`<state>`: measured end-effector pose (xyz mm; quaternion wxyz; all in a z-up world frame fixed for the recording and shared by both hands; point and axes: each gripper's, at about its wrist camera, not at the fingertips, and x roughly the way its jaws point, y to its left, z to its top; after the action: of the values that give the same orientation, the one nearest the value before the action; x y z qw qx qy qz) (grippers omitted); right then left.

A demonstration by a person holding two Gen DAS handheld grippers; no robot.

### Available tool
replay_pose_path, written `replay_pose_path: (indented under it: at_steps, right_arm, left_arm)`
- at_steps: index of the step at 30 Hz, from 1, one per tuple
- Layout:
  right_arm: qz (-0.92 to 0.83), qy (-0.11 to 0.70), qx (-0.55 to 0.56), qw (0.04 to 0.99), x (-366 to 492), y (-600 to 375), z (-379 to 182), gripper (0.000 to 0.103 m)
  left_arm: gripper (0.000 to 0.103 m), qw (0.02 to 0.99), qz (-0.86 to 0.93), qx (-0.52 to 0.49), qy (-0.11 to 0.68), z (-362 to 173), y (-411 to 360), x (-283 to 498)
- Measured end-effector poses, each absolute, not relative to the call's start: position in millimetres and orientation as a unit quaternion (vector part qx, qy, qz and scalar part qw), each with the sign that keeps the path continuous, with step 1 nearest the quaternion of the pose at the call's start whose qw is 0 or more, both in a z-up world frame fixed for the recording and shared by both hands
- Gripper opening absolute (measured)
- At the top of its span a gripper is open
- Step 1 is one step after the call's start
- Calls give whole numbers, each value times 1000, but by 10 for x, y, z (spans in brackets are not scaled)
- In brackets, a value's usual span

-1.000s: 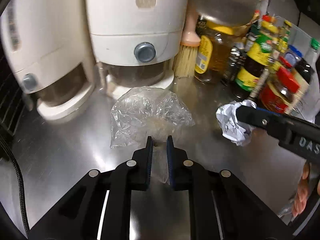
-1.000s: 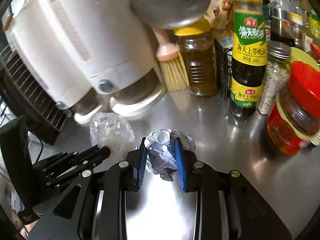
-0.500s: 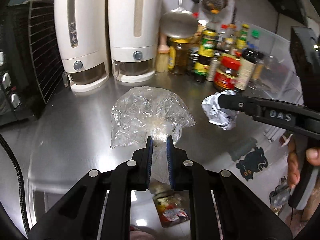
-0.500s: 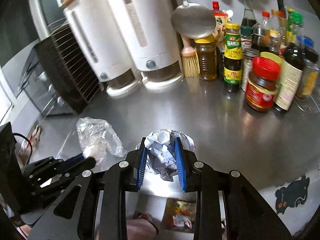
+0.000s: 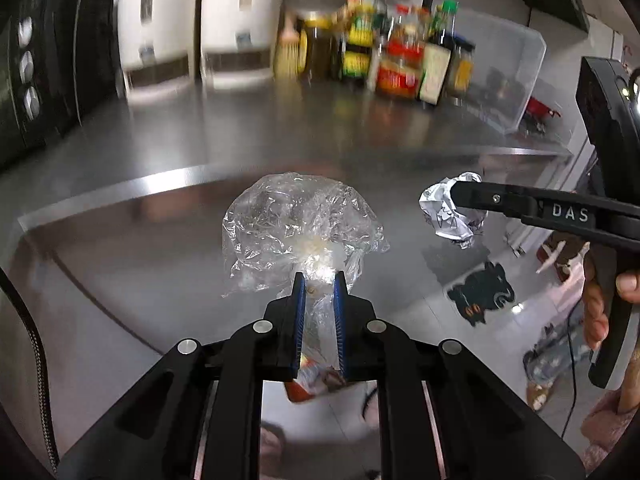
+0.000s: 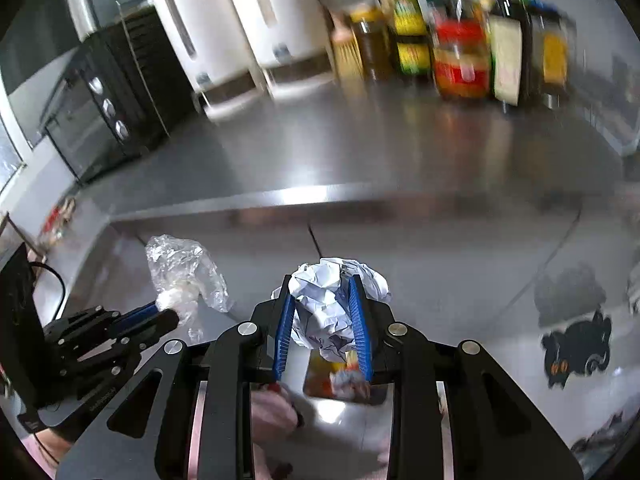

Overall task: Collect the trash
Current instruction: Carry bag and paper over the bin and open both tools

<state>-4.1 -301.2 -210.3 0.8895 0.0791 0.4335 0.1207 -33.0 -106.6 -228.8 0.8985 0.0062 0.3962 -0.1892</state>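
My left gripper (image 5: 319, 280) is shut on a crumpled clear plastic bag (image 5: 296, 224) and holds it in the air, off the steel counter's front edge (image 5: 160, 178). My right gripper (image 6: 322, 288) is shut on a crumpled ball of white paper (image 6: 332, 312), also in the air past the counter's edge (image 6: 280, 196). Each gripper shows in the other's view: the right one with the paper ball (image 5: 452, 212) to the right, the left one with the plastic bag (image 6: 180, 276) to the left. A trash bin with colourful waste (image 6: 340, 376) lies below, between the fingers.
White dispensers (image 5: 192, 20), a brush (image 5: 288, 56), and several sauce bottles and jars (image 5: 400, 56) stand at the counter's back. A black oven (image 6: 100, 100) is at the left. A clear plastic box (image 5: 504, 76) stands at the right. A black cat floor mat (image 6: 576, 344) lies below.
Both grippers have pulled back from the counter with their trash, past its front edge. The counter and bottles have receded and the floor and bin have come into view.
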Motion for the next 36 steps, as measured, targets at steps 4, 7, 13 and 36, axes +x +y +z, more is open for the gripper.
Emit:
replay_pose_path:
  at_steps: [4,7,13,36]
  right_arm:
    - [118,469,99,870,-45,-3073,-2636,28]
    - [111,484,101,862,-28,-3083,-2983,28]
    - [96,521,109,841,108,-3045,-3681,28]
    - [72,634,143,756,984,-2960,-5437,35]
  left_arm:
    - [12,874,-190,-5,447,-2855,-1139,-290]
    - [12,856,-189,-8,480,-3224,-1203,-244]
    - [12,820,-176,-23,544,-3933,-1279,-54]
    - [16,742,-128,-53,656,-5673,-1392,771]
